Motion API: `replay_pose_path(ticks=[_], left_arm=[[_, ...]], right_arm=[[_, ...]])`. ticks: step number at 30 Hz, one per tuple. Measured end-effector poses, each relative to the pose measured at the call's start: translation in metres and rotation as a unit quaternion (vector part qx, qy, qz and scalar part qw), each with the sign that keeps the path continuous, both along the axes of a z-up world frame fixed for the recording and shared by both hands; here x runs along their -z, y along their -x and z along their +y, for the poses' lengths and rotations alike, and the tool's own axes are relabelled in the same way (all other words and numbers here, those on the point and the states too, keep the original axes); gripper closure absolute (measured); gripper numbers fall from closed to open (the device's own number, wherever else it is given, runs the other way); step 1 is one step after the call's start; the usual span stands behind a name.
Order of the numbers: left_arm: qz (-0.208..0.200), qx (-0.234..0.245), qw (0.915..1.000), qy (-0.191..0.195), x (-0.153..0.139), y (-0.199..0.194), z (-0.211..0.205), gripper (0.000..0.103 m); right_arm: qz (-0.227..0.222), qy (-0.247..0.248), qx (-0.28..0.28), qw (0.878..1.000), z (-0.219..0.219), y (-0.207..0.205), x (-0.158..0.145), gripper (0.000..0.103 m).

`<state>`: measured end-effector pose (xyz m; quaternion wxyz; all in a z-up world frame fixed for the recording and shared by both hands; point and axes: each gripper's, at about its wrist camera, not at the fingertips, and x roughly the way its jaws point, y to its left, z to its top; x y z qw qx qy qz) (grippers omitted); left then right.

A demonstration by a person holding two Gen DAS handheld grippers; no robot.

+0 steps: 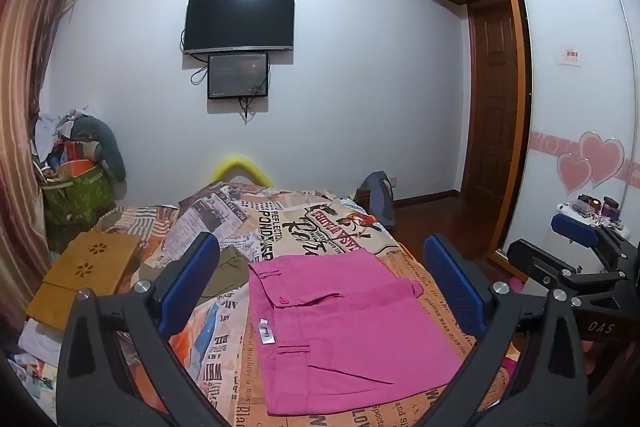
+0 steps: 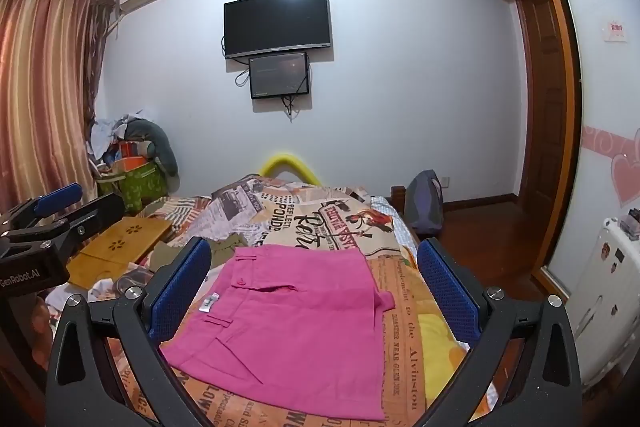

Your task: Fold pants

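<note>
Pink pants [image 1: 344, 331] lie folded in a flat rectangle on the newspaper-print bedspread [image 1: 280, 223]. They also show in the right wrist view [image 2: 296, 323]. My left gripper [image 1: 324, 287] is open and empty, held above the pants with its blue pads on either side. My right gripper [image 2: 316, 283] is open and empty too, above the pants. In the left wrist view the right gripper [image 1: 580, 247] sits at the right edge. In the right wrist view the left gripper [image 2: 48, 215] sits at the left edge.
An olive green garment [image 1: 228, 267] lies left of the pants. A wooden lap tray [image 1: 84, 275] rests on the bed's left side. A clutter pile [image 1: 76, 179] stands by the curtain. A wardrobe [image 1: 576, 87] and white cabinet [image 2: 604, 287] stand right.
</note>
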<state>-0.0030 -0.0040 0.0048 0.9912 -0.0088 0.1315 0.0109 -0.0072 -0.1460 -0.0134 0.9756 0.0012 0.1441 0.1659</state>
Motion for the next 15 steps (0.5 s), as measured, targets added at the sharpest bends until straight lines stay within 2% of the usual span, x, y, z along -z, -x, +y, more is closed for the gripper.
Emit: replay_pose_path(ticks=[15], left_arm=[[0.002,0.000,1.0000,-0.002,0.0047,-0.0044,-0.0015,0.000]], right_arm=[[0.004,-0.002,0.000,1.000,-0.0020,-0.0025,0.0043,0.000]])
